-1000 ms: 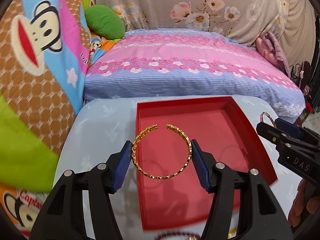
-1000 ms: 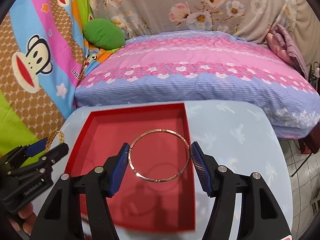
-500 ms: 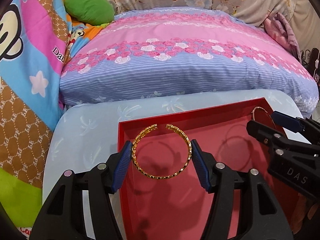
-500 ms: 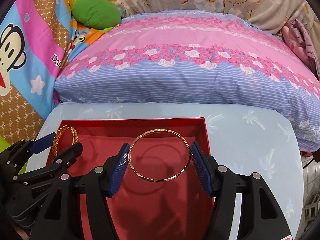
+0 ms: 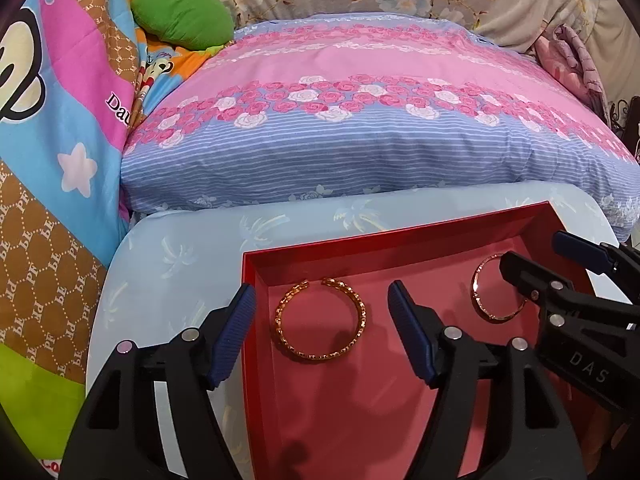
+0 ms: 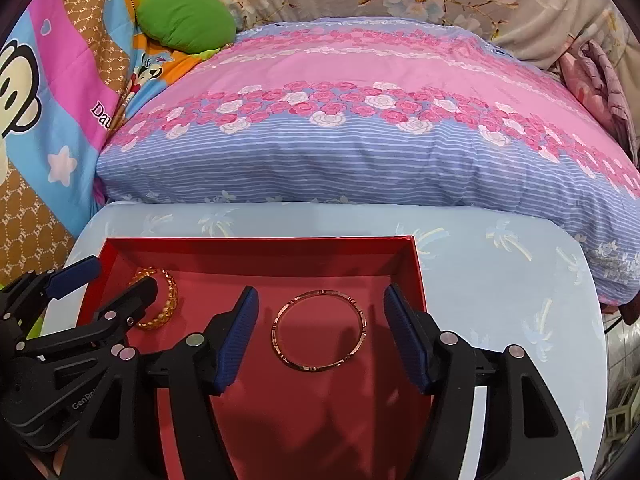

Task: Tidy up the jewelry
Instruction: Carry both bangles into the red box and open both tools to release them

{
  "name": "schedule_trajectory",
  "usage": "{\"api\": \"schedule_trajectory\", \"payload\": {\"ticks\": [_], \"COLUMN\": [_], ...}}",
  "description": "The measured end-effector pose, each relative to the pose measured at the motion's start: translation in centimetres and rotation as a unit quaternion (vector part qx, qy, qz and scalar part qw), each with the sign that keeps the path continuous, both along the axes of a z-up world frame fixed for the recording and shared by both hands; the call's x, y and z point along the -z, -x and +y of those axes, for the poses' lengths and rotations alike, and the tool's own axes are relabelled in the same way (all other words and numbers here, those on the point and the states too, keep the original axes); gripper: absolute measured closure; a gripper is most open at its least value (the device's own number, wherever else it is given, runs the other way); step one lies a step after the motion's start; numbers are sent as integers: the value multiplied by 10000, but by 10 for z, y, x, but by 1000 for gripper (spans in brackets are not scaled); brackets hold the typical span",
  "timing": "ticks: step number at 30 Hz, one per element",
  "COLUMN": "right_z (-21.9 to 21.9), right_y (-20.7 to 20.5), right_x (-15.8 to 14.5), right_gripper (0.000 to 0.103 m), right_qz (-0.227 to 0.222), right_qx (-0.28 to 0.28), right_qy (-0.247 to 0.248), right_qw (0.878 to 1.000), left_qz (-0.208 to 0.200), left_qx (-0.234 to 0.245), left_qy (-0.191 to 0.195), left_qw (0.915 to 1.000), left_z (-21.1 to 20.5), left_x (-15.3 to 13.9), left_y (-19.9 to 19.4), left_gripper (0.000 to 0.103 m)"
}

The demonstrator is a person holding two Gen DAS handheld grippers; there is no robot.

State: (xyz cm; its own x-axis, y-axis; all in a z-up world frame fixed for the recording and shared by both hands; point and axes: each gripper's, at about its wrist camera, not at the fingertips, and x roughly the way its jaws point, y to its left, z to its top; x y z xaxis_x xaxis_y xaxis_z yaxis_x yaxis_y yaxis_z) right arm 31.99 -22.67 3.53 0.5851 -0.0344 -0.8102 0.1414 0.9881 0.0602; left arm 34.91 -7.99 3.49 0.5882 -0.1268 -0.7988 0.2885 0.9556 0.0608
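I see the gold cuff (image 5: 320, 322) lying flat at the box's (image 5: 360, 242) left end and the thin bangle (image 6: 320, 330) at its right end. My left gripper (image 5: 322, 334) and right gripper (image 6: 318, 334) gape wide, holding nothing. Both look placed; I see nothing left on the table (image 6: 500, 264).

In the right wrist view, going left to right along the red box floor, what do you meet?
left gripper → gold cuff bangle → right gripper's left finger → thin closed bangle → right gripper's right finger → red box wall.
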Motion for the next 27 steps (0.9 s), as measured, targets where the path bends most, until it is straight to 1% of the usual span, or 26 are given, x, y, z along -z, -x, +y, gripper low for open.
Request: {"api": "schedule_trajectory", "payload": {"ticks": [3, 7, 10, 12, 15, 21, 27], "right_z": [0, 0, -2, -2, -2, 1, 19], "right_y": [1, 4, 8, 14, 25, 61, 105], "right_x": [0, -2, -7, -15, -26, -48, -71], "right_gripper": [39, 39, 39, 39, 39, 39, 38], "right_qz": [-24, -65, -171, -245, -336, -464, -678], "right_qx": [20, 39, 86, 94, 82, 79, -42], "right_qy": [13, 2, 5, 33, 112, 112, 316], "right_qw": [10000, 10000, 9998, 9997, 9993, 9988, 9972], "left_qz": [-26, -39, -105, -151, -246, -513, -676], "left_qx": [17, 63, 58, -11, -38, -52, -31], "left_qy": [-42, -2, 10, 23, 148, 231, 348], "left_qw": [10000, 10000, 9999, 9999, 9996, 9984, 9971], "left_z": [-1, -2, -1, 1, 7, 17, 28], "left_x": [1, 0, -2, -6, -20, -52, -74], "left_y": [1, 0, 1, 3, 12, 47, 95], "left_gripper": [38, 38, 38, 38, 38, 37, 36]}}
